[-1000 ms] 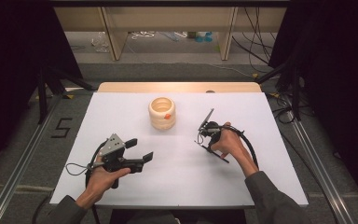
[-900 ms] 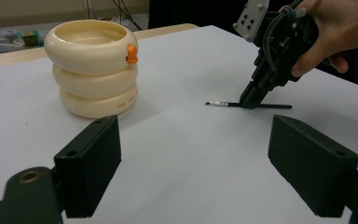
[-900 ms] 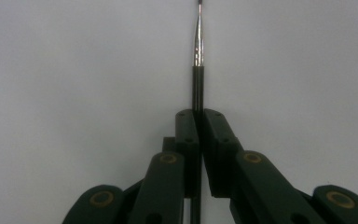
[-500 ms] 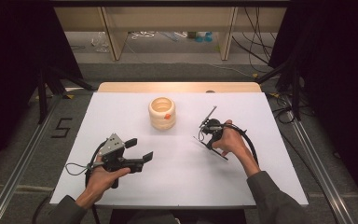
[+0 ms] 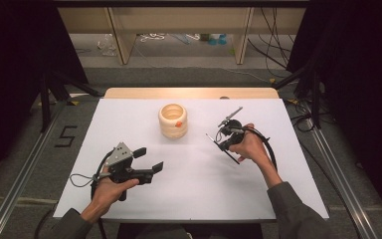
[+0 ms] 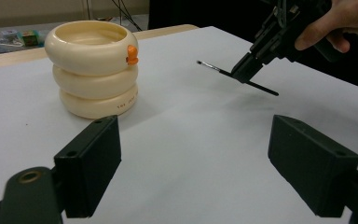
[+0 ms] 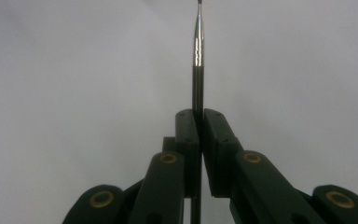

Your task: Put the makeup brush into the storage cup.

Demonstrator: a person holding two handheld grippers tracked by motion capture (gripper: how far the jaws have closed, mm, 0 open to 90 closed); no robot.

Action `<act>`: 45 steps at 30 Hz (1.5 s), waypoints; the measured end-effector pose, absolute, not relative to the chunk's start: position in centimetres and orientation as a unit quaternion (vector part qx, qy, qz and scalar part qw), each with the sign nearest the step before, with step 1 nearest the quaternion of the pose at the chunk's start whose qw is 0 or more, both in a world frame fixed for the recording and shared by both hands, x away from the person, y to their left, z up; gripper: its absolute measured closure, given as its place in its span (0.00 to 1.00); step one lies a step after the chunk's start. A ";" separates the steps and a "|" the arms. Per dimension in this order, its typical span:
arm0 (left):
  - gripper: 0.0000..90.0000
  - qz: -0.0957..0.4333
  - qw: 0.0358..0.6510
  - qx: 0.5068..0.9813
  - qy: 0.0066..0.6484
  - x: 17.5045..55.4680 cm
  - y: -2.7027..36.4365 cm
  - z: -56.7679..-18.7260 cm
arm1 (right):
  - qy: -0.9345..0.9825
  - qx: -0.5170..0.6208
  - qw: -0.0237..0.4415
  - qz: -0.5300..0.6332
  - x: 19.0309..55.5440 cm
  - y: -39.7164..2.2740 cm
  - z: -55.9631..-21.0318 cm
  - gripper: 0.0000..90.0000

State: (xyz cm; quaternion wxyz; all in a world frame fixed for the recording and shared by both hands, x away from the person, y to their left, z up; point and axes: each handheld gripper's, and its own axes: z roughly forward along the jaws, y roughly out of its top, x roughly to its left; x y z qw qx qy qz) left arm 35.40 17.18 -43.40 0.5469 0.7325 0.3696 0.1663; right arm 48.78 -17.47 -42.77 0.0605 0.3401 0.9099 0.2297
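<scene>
Cream ringed pot (image 6: 93, 70) on white table (image 6: 191, 154), far hand-held gripper (image 6: 247, 70) pinching thin brush (image 6: 214, 69)

From my remote seat I see a white table top (image 5: 129, 119) with a pale wooden strip (image 5: 189, 92) along its far edge. Beyond it stands a wooden shelf frame (image 5: 122, 40) over grey floor (image 5: 179, 74) strewn with cables (image 5: 273, 35). Black curtains (image 5: 15, 45) hang at both sides, and a "5" mark (image 5: 65, 136) sits on the floor beside a metal rail (image 5: 22, 179).

Cream ringed holder (image 5: 172, 121), orange spot; black brush (image 7: 198, 70), silver ferrule; white table (image 5: 194, 174); black hand-held grippers.
</scene>
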 end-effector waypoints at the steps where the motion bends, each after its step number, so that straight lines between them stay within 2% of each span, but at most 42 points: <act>1: 0.19 0.166 0.547 0.733 0.370 35.4 17.2 -43.4 | 0.907 0.340 0.063 0.240 48.8 -17.6 -42.6 0.95; 17: 0.19 0.169 0.546 0.734 0.367 35.4 17.2 -43.4 | 0.853 0.342 0.106 0.380 48.2 -18.8 -40.6 0.95; 39: 0.19 0.159 0.552 0.729 0.372 35.6 16.8 -43.5 | 0.820 0.316 0.116 0.463 45.6 -18.5 -39.5 0.95; 45: 0.19 0.141 0.562 0.723 0.376 35.8 16.4 -43.5 | 0.814 0.308 0.116 0.478 45.1 -18.4 -39.4 0.95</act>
